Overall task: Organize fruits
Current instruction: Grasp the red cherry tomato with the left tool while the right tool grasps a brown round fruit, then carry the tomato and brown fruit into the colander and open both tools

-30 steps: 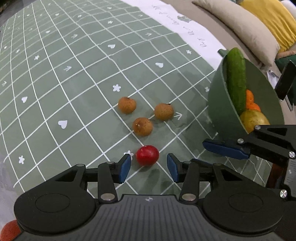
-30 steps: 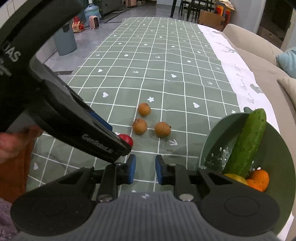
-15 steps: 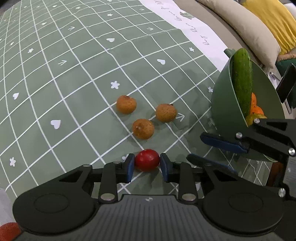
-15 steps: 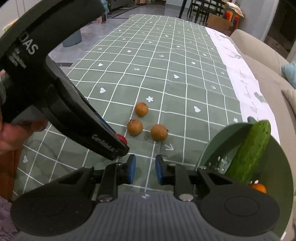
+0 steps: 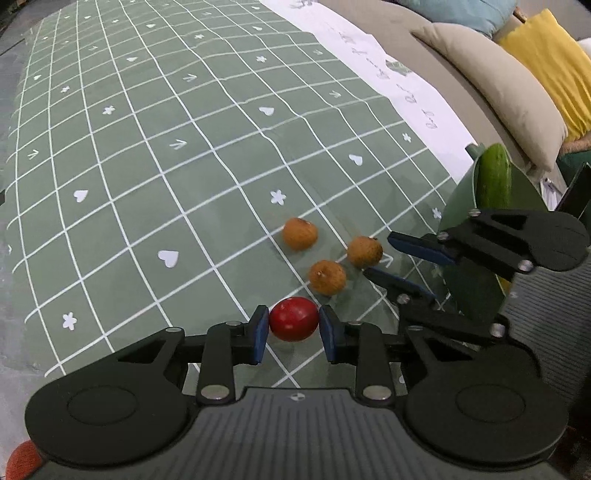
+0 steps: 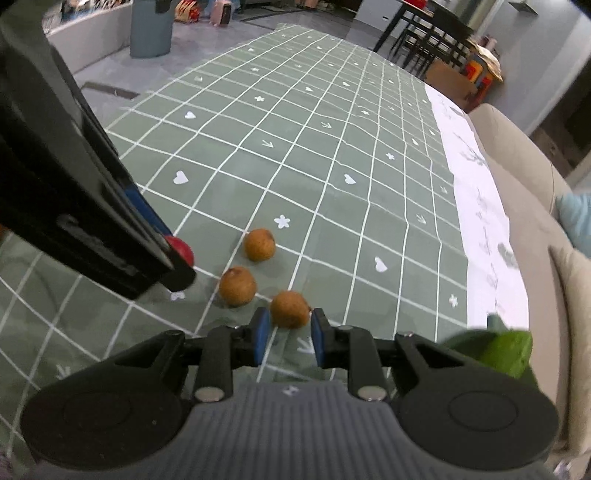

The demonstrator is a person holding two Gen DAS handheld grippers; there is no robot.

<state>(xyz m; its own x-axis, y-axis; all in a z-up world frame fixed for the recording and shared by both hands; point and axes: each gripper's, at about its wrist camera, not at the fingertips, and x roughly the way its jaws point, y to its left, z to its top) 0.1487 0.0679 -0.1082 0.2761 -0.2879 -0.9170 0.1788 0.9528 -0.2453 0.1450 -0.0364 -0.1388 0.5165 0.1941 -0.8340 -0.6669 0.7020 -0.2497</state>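
My left gripper [image 5: 292, 334] is shut on a small red fruit [image 5: 293, 318] on the green checked cloth; it also shows in the right wrist view [image 6: 181, 249]. Three brown round fruits lie just beyond: one far [image 5: 300, 233], one middle [image 5: 327, 277], one right [image 5: 364, 251]. My right gripper [image 6: 287, 336] is open, its blue pads either side of the nearest brown fruit [image 6: 289, 309], which rests on the cloth. The other two brown fruits [image 6: 237, 286] [image 6: 259, 244] lie to its left. A green colander bowl [image 5: 463, 206] holding a cucumber [image 5: 494, 181] stands at the right.
The green checked cloth [image 5: 166, 147] stretches far ahead. A white cloth strip [image 5: 388, 74] and sofa cushions [image 5: 498, 85] run along the right. The left gripper's body [image 6: 74, 206] fills the left of the right wrist view. A bin [image 6: 151, 27] and chairs stand beyond.
My left gripper closed on the red fruit. My right gripper moved forward and left from beside the bowl, opened, and now brackets the nearest brown fruit.
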